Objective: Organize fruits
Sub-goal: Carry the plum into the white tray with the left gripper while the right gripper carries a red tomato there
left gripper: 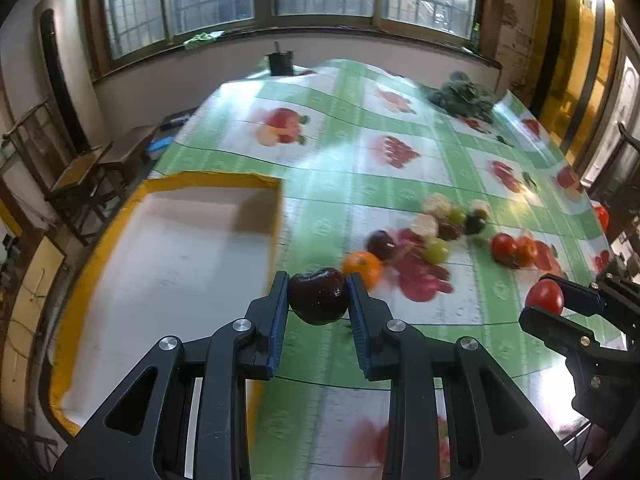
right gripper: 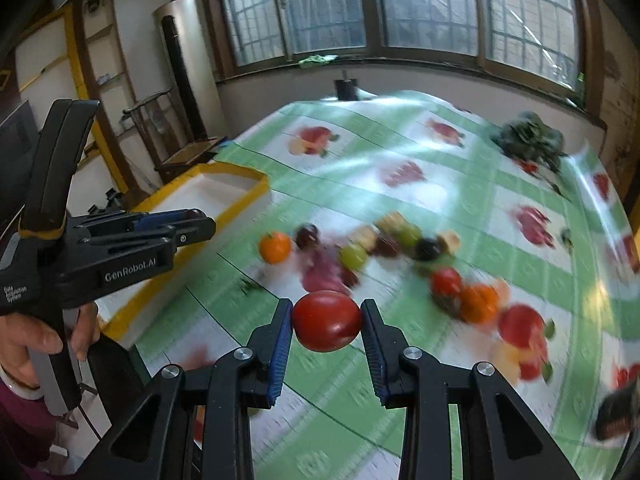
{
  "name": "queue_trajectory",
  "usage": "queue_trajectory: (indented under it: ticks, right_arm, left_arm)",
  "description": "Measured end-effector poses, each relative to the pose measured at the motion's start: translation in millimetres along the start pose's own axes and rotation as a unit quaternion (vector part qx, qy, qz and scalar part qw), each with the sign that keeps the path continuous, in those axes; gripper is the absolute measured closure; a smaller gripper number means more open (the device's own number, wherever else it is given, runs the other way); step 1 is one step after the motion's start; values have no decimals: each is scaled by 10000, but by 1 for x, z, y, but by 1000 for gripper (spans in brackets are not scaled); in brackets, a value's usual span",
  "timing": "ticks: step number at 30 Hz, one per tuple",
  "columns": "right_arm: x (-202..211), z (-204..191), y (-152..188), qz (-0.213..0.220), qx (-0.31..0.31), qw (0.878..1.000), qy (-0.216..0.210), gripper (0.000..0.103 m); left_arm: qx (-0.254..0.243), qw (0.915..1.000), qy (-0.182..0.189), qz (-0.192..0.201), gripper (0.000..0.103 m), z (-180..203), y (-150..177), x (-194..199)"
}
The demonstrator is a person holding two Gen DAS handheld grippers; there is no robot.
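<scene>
My left gripper (left gripper: 318,294) is shut on a dark purple plum (left gripper: 319,298), held above the tablecloth just right of the white tray with a yellow rim (left gripper: 160,184). My right gripper (right gripper: 326,322) is shut on a red tomato (right gripper: 327,321) above the table; it also shows in the left wrist view (left gripper: 545,304). The left gripper shows in the right wrist view (right gripper: 176,226) over the tray (right gripper: 256,196). A pile of loose fruit lies on the cloth: an orange (left gripper: 362,268), a plum (left gripper: 381,245), green fruits (left gripper: 436,249) and tomatoes (left gripper: 505,246).
The table carries a green and white fruit-print cloth (left gripper: 320,152). A heap of dark leafy greens (left gripper: 464,98) lies at the far right corner. A black pot (left gripper: 280,62) stands at the far edge. Wooden chairs (left gripper: 80,172) stand left of the table.
</scene>
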State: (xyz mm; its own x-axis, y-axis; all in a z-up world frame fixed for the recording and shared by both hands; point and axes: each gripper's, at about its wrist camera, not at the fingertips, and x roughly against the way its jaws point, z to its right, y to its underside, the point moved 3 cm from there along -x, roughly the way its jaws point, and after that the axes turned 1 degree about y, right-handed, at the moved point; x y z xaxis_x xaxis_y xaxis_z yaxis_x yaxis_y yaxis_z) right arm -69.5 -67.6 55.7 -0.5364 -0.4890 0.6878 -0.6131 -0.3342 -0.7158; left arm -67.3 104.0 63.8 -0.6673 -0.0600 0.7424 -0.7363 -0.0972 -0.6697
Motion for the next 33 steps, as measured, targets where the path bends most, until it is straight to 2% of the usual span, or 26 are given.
queue_trajectory:
  ticks: [6, 15, 26, 33]
  right_arm:
    - [-21, -31, -30, 25, 253, 9993, -278, 70]
    - [-65, -71, -68, -45, 623, 9953, -734, 70]
    - [-148, -111, -98, -538, 1082, 9865, -1108, 70]
    - [-195, -128, -98, -926, 1428, 9800, -1026, 70]
  left_arm:
    - [182, 9995, -253, -3, 75, -38, -8, 2]
    - [551, 9972, -434, -248, 75, -92, -20, -15]
    - [1130, 9891, -423, -838, 75, -135, -26, -73]
    - [1313, 9844, -560, -1025, 75, -148, -21, -90]
